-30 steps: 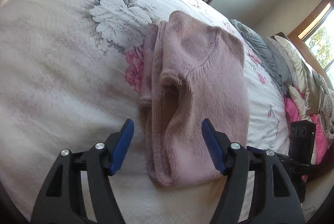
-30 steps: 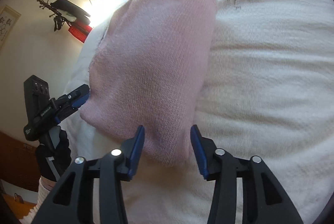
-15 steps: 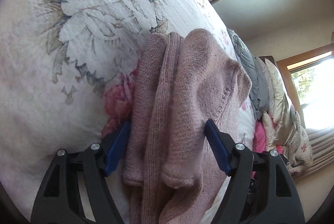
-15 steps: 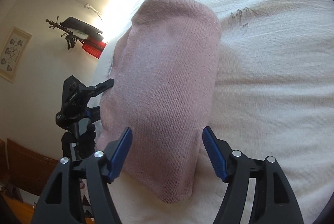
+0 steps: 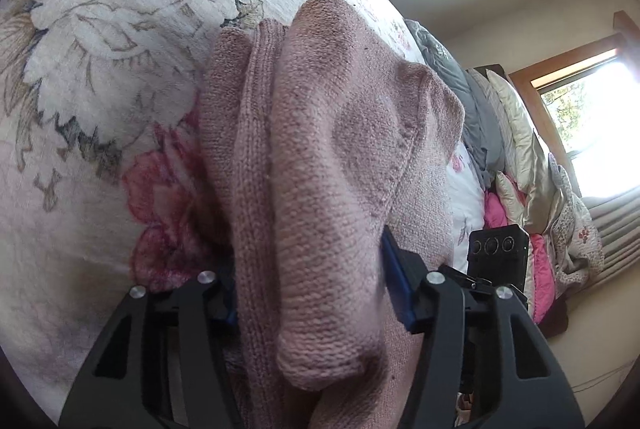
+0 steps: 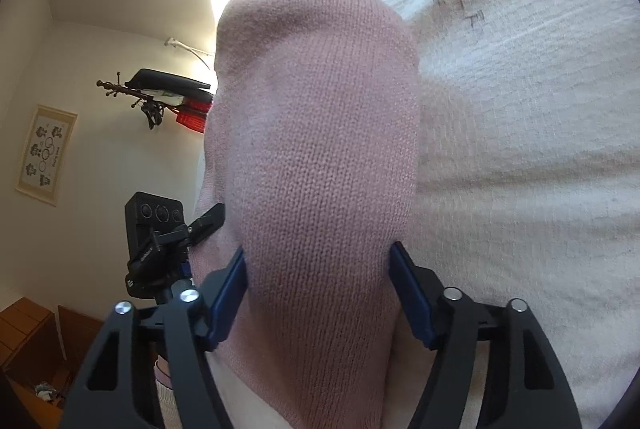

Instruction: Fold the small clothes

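The soft, light dusty-pink knitted sweater (image 5: 320, 165), part-folded on the floral quilted bed (image 5: 100, 69), sits between both grippers' spread-apart fingers (image 6: 230, 293); thick bunched near edge suits gripping.

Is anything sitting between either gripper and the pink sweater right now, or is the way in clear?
Nothing visible is in the way. The pink sweater already lies between the open fingers of the left gripper, and the right gripper straddles its other end. Only the floral bedspread is beneath it.
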Motion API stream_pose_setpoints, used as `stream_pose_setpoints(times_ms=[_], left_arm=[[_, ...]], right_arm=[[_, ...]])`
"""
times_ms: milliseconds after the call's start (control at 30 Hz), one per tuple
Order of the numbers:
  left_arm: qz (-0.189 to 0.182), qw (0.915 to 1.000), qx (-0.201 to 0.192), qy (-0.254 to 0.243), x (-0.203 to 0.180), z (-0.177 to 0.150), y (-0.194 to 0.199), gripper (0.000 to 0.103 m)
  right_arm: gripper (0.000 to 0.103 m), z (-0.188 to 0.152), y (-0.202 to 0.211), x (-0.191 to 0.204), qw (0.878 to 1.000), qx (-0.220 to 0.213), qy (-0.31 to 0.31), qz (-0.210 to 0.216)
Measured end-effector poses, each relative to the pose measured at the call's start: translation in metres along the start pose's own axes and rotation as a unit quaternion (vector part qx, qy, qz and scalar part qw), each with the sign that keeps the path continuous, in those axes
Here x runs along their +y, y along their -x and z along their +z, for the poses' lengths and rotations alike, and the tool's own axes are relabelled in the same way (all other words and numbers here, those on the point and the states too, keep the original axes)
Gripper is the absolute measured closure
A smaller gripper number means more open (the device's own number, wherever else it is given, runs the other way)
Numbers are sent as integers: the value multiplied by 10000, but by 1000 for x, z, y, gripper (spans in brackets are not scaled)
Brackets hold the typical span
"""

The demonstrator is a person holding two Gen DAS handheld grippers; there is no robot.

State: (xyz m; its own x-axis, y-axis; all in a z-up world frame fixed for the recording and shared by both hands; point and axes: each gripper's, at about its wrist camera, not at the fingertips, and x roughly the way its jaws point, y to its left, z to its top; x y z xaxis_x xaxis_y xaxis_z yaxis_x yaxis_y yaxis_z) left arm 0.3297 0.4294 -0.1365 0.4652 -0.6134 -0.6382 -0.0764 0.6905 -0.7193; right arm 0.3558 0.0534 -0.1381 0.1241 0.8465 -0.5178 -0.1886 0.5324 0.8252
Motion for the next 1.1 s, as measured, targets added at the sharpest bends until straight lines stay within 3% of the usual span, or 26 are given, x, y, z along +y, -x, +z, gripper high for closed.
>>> stream_pose_setpoints(times_ms=[33,133,267,367,567,767,933,1100], left_arm=[[-20,10000,-38,20,-1,-1,1,55],[-273,9991,-189,256,3,-6,10,61],[-801,9958,-316,308,-13,-23,23,63],[-926,9949,-344,191,-38,-38,28,64],[-1247,9921,-122,-42,-92,-83,12,65],[-1361,9905,183,-71,-131,-139,-34,64],[-978,9945,375,-9,-121,-181,-67,64],[-775,9962,333,213,-92,-196,-80,60]], right_arm=[[52,-1,4,4,10000,-19,75,8],[62,-2,17,16,9997,-49,233,68],[67,-6,38,31,9990,-41,424,118],[68,-14,63,41,9983,-49,565,147],[68,-39,138,51,9951,-80,917,-363],[68,-70,201,33,9907,-149,989,-922],[68,-95,204,-13,9901,-19,682,-1223],[65,-109,187,-50,9962,-115,362,-780]])
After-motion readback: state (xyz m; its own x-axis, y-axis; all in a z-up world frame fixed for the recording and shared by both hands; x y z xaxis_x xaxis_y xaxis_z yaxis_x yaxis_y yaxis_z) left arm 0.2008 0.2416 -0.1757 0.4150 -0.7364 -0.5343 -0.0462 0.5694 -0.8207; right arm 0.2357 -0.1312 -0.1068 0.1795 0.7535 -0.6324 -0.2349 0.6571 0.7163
